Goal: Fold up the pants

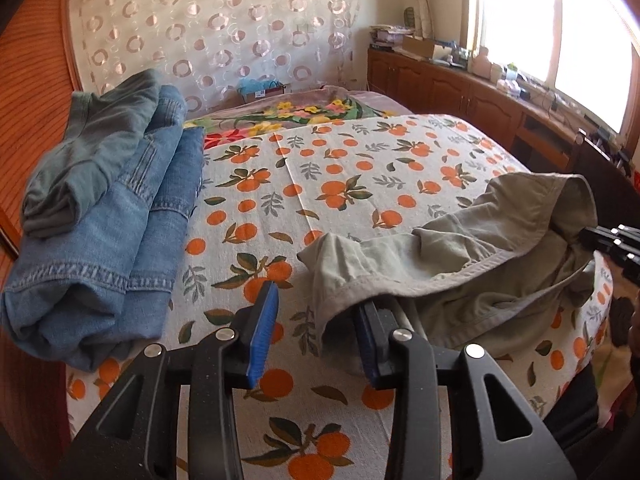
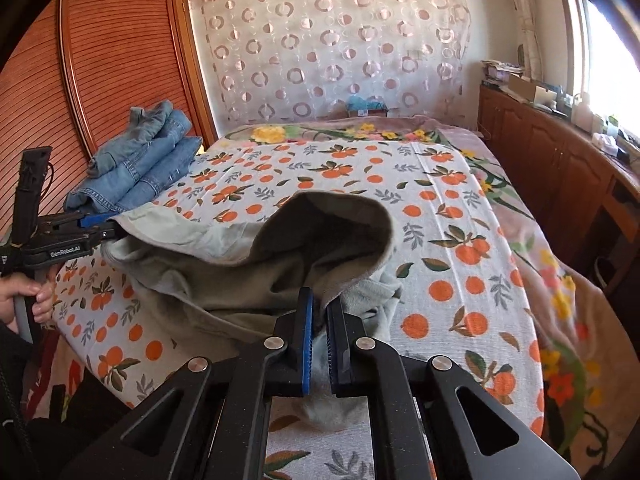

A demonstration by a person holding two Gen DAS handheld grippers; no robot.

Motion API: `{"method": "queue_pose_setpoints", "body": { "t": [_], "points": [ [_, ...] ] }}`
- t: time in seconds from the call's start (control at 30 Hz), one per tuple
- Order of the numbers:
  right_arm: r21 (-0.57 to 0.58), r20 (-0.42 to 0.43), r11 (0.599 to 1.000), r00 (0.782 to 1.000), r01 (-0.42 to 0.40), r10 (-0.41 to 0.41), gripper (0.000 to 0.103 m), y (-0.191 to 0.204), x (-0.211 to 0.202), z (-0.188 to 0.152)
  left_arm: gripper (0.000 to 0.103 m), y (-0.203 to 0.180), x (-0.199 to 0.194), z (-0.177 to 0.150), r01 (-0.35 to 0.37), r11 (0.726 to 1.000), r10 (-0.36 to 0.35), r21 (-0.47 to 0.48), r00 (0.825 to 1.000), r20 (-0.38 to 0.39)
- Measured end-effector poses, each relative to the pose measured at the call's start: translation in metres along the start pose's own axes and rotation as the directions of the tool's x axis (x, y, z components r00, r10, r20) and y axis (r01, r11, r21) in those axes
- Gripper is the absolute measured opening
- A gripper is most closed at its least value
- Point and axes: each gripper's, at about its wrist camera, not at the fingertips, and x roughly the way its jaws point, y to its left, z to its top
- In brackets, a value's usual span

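On bed with orange-print sheet [image 1: 340, 184]: crumpled grey-green cotton pants [image 1: 480, 248] at 3 o'clock, folded blue denim jeans [image 1: 120, 216] at 9. Left gripper [image 1: 316, 332] parted, hem over one finger. Right gripper [image 2: 318, 320] pinching pants fabric.

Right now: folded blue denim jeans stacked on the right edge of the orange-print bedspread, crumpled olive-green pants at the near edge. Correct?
Not quite: the folded blue denim jeans sit on the left edge of the orange-print bedspread. The left wrist view shows it. The crumpled olive-green pants are at the near edge.

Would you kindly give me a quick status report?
Right gripper shut on olive pants. Left gripper open, pants edge draped over one finger. Folded jeans stacked clear.
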Motion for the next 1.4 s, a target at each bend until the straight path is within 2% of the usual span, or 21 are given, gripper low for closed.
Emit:
{"method": "queue_pose_setpoints", "body": {
  "t": [0.17, 0.3, 0.33, 0.37, 0.43, 0.53, 0.67, 0.73, 0.87, 1.07, 1.13, 1.23, 1.33, 1.4],
  "points": [
    [0.006, 0.025, 1.0, 1.0, 0.01, -0.01, 0.006, -0.004, -0.009, -0.001, 0.038, -0.012, -0.002, 0.01, 0.012, 0.998, -0.012, 0.059, 1.0, 0.002],
    [0.006, 0.05, 1.0, 0.999, 0.02, -0.02, 0.006, -0.007, -0.019, 0.0, 0.037, -0.019, -0.012, 0.019, 0.036, 0.996, -0.039, 0.076, 0.998, 0.045],
    [0.006, 0.055, 1.0, 0.998, 0.022, -0.022, 0.006, -0.008, -0.021, 0.001, 0.021, -0.021, -0.016, 0.022, 0.055, 0.995, -0.06, 0.079, 0.996, 0.062],
    [0.005, 0.061, 1.0, 0.998, 0.025, -0.025, 0.006, -0.009, -0.023, 0.001, 0.012, -0.021, -0.018, 0.024, 0.069, 0.995, -0.075, 0.078, 0.995, 0.069],
    [0.005, 0.072, 0.999, 0.997, 0.032, -0.033, 0.006, -0.013, -0.028, 0.001, 0.005, -0.02, -0.022, 0.029, 0.079, 0.995, -0.084, 0.059, 0.994, 0.075],
    [0.016, 0.094, 0.999, 0.994, 0.048, -0.049, 0.006, -0.019, -0.038, 0.003, 0.004, -0.012, -0.034, 0.038, 0.078, 0.997, -0.078, 0.008, 0.989, 0.124],
    [0.026, 0.142, 0.997, 0.987, 0.078, -0.081, 0.006, -0.027, -0.062, 0.012, 0.004, 0.012, -0.071, 0.052, 0.059, 0.992, -0.032, -0.112, 0.972, 0.232],
    [0.017, 0.173, 0.997, 0.982, 0.078, -0.079, 0.006, -0.028, -0.077, 0.018, 0.004, 0.025, -0.095, 0.057, 0.097, 0.981, -0.044, -0.167, 0.954, 0.295],
    [-0.038, 0.241, 0.996, 0.968, 0.081, -0.07, 0.006, -0.015, -0.108, 0.037, 0.004, 0.033, -0.126, 0.067, 0.1, 0.976, -0.025, -0.191, 0.932, 0.361],
    [-0.11, 0.321, 0.991, 0.946, 0.074, -0.035, 0.006, 0.003, -0.141, 0.07, 0.004, 0.036, -0.15, 0.079, 0.096, 0.974, -0.002, -0.207, 0.911, 0.413],
    [-0.134, 0.331, 0.986, 0.942, 0.094, -0.045, 0.006, 0.006, -0.139, 0.085, 0.004, 0.037, -0.147, 0.086, 0.078, 0.976, 0.014, -0.205, 0.91, 0.414],
    [-0.154, 0.316, 0.983, 0.948, 0.101, -0.048, 0.006, 0.003, -0.121, 0.107, 0.004, 0.043, -0.135, 0.102, 0.056, 0.976, 0.033, -0.21, 0.917, 0.397],
    [-0.186, 0.291, 0.971, 0.952, 0.15, -0.092, 0.006, 0.0, -0.083, 0.142, 0.004, 0.05, -0.115, 0.127, 0.014, 0.976, 0.069, -0.215, 0.926, 0.372],
    [-0.196, 0.284, 0.965, 0.952, 0.172, -0.112, 0.005, -0.002, -0.06, 0.17, 0.004, 0.054, -0.11, 0.145, -0.012, 0.976, 0.095, -0.219, 0.923, 0.373]
  ]
}}
